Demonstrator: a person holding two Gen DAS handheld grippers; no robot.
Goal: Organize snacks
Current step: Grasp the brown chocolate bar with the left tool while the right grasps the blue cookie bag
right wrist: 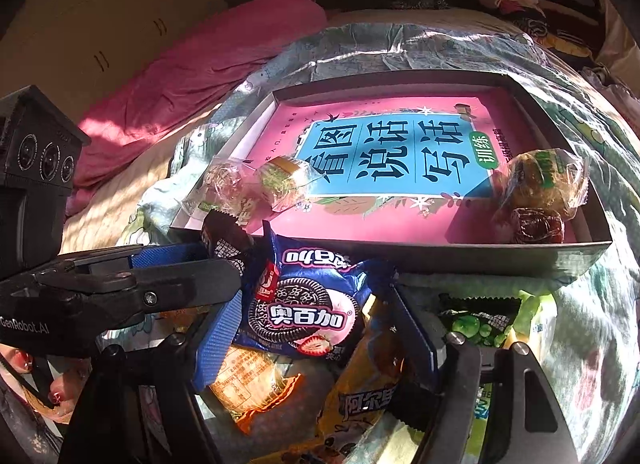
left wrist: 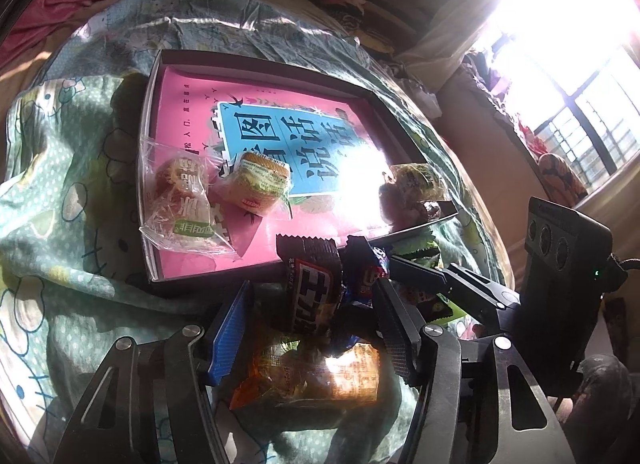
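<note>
Bedspread clutter: left claw grips brown wrapper; right claw pinches blue cookie pack beside box.

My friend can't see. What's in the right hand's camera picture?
The right gripper has its jaws around a blue cookie packet, just in front of a shallow box on a bed. The box holds a pink book and some wrapped snacks.

Harsh window sunlight, blown-out glare (left view), fisheye-warped edges
</note>
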